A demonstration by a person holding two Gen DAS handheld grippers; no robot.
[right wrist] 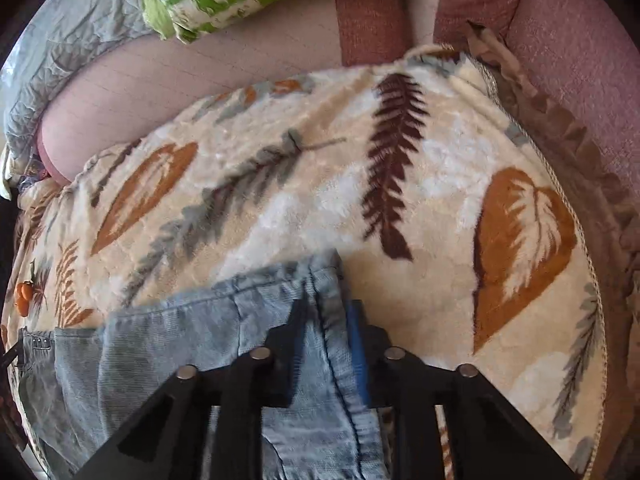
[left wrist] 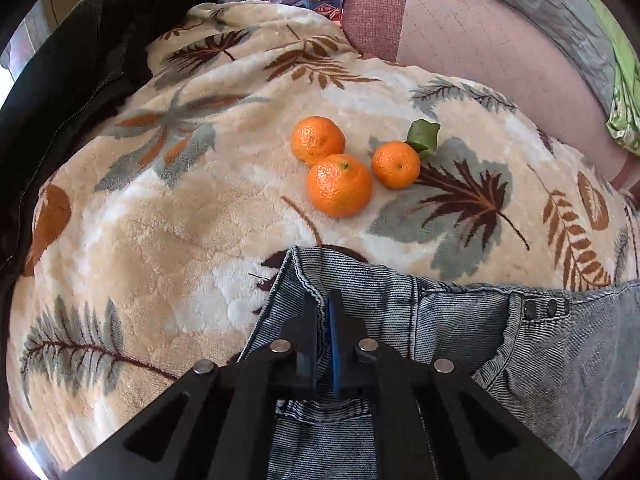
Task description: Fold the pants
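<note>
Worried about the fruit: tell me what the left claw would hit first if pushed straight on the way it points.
The jeans it already pinches, then probably the blanket beneath. The oranges lie further ahead, seemingly clear.

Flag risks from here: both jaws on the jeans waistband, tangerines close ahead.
1. The three tangerines lie on the blanket just past the waistband; folding the jeans forward could roll or bury them.
2. The right gripper holds a thick bunch at the seam, jaws still apart, so it may slip.
3. The left gripper pinches only the hem edge, so it could pull free.
</note>
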